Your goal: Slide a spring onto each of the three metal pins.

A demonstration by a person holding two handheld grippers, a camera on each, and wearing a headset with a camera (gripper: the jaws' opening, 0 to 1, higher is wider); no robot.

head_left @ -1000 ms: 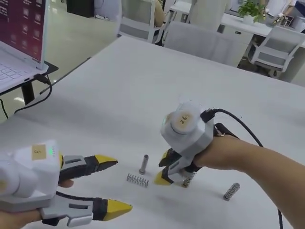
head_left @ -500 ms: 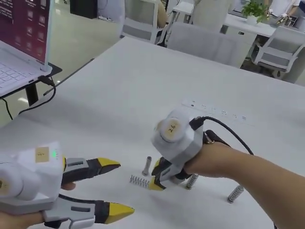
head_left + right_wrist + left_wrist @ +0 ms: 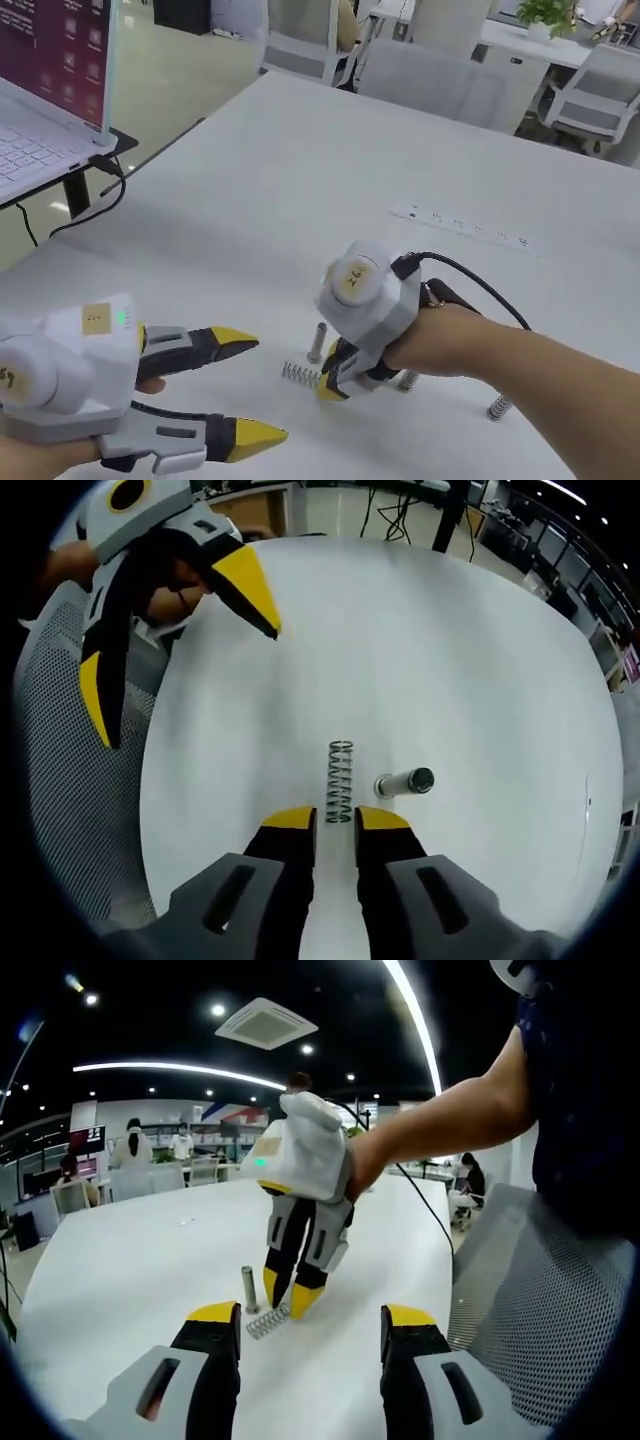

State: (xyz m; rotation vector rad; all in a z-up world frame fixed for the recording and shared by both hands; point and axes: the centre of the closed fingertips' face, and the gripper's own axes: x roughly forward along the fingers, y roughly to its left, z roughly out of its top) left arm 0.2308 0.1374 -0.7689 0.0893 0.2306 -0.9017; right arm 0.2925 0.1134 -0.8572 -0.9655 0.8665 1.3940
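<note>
A loose spring (image 3: 297,374) lies flat on the white table (image 3: 300,200), next to a bare upright metal pin (image 3: 318,342). My right gripper (image 3: 333,385) points down at the spring's right end. In the right gripper view its jaws (image 3: 338,820) stand narrowly open, with the near end of the spring (image 3: 340,778) just between the tips and the pin (image 3: 405,781) to the right. To the right, two more pins (image 3: 407,380) (image 3: 498,407) each carry a spring. My left gripper (image 3: 255,390) hovers open at the near left, holding nothing.
An open laptop (image 3: 50,90) stands at the far left on a stand, its cable hanging down. A white power strip (image 3: 465,225) lies across the table's back. Office chairs (image 3: 440,85) stand beyond the far edge.
My right gripper has moved left, away from the pin with a spring on it, and down to the end of the loose spring. The left gripper has hardly moved.
</note>
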